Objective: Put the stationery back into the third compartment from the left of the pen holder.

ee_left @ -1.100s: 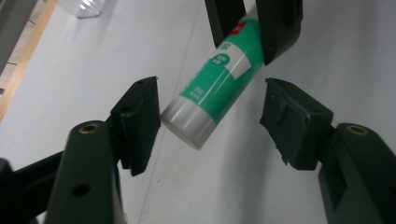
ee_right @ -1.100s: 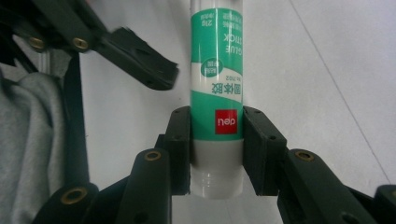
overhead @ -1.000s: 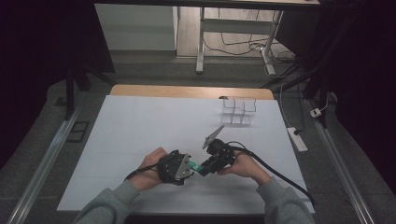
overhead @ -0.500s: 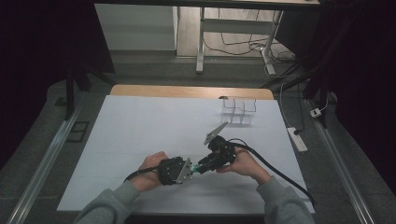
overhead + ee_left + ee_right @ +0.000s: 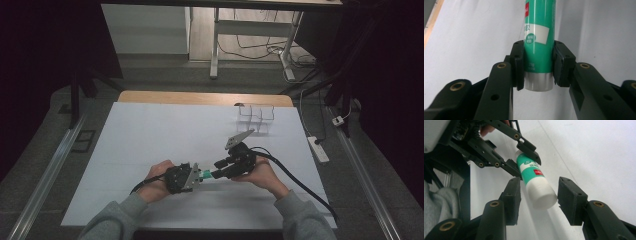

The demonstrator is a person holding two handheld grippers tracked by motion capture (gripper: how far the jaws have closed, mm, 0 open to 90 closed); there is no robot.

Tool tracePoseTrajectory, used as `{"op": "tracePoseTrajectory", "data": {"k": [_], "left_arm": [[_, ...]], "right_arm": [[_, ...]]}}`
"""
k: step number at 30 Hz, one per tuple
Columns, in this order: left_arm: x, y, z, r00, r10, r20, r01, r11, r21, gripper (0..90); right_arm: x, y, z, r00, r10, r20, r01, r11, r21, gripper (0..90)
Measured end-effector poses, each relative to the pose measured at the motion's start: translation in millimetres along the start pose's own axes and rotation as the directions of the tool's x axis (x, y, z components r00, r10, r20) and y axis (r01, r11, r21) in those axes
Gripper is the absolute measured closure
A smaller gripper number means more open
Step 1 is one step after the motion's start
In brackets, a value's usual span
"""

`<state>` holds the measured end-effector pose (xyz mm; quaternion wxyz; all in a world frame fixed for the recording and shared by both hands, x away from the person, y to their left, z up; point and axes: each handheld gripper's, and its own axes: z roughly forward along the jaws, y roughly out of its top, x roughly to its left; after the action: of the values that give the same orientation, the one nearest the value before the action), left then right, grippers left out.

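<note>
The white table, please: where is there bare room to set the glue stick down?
The table's whole left half and middle are bare. The far right corner holds a clear rack; the near centre is crowded by both hand-held grippers, left and right, around the glue stick.

**Colours and patterns on the table**

A green glue stick (image 5: 539, 37) is seen, marked with a white label patch, a small red mark and a round white-ringed emblem; its base is silver and its cap (image 5: 542, 193) white. Both grippers, left (image 5: 196, 175) and right (image 5: 220, 165), are black with brass-coloured pivot pins. The table (image 5: 150, 135) is covered in plain white, edged in light wood at 12 o'clock. Grey sleeves (image 5: 120, 220) are worn.
</note>
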<state>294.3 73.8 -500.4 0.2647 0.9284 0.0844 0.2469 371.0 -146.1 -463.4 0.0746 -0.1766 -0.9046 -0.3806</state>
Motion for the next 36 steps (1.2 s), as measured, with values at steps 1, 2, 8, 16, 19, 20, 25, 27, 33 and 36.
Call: {"op": "tracePoseTrajectory", "data": {"k": [1, 2, 8, 16, 19, 20, 25, 27, 33, 36], "left_arm": [[0.5, -0.5, -0.5, 1.0, -0.005, -0.002, 0.005, 1.0, -0.003, 65.9], [1.4, -0.9, -1.0, 1.0, -0.009, -0.003, 0.009, 1.0, -0.004, 65.9], [6.5, -6.8, -4.0, 0.998, -0.06, -0.022, 0.059, 0.9981, -0.017, 65.9], [13.3, -14.9, -9.4, 0.9929, -0.115, -0.033, 0.114, 0.993, -0.031, 65.9], [16.0, -17.3, -11.5, 0.9897, -0.141, -0.026, 0.139, 0.9891, -0.047, 65.8], [17.4, -18.1, -12.5, 0.9883, -0.15, -0.027, 0.149, 0.9875, -0.052, 65.8], [24.3, -24.6, -17.3, 0.9752, -0.221, -0.007, 0.219, 0.9714, -0.09, 65.8], [26.8, -28.2, -18.6, 0.9681, -0.251, 0.004, 0.25, 0.9627, -0.104, 65.8], [31.3, -34.4, -22.8, 0.9508, -0.31, 0.002, 0.307, 0.9399, -0.15, 65.8], [32.4, -34.3, -24.5, 0.9431, -0.332, -0.013, 0.325, 0.9282, -0.182, 65.8]], "right_arm": [[-0.2, -0.4, -1.2, 1.0, -0.001, 0.007, 0.001, 1.0, -0.005, 50.3], [-0.5, -0.6, -1.7, 0.9997, -0.008, 0.024, 0.008, 1.0, -0.013, 49.2], [-0.6, -3.1, -10.3, 0.9984, 0.028, 0.048, -0.024, 0.996, -0.088, 44.0], [0.2, -10.9, -23.7, 0.988, 0.09, 0.125, -0.068, 0.982, -0.174, 35.2], [-0.1, -18.0, -23.9, 0.9782, 0.148, 0.146, -0.119, 0.975, -0.19, 28.6], [0.3, -20.7, -24.3, 0.9734, 0.158, 0.166, -0.126, 0.974, -0.188, 28.2], [-1.2, -29.9, -28.6, 0.9607, 0.194, 0.199, -0.147, 0.962, -0.23, 25.3], [-1.6, -32.9, -29.1, 0.9571, 0.205, 0.205, -0.152, 0.957, -0.246, 24.3], [2.8, -38.1, -26.0, 0.9454, 0.204, 0.254, -0.13, 0.952, -0.279, 18.6], [3.5, -38.9, -25.6, 0.9454, 0.199, 0.258, -0.114, 0.944, -0.311, 18.2]]}}
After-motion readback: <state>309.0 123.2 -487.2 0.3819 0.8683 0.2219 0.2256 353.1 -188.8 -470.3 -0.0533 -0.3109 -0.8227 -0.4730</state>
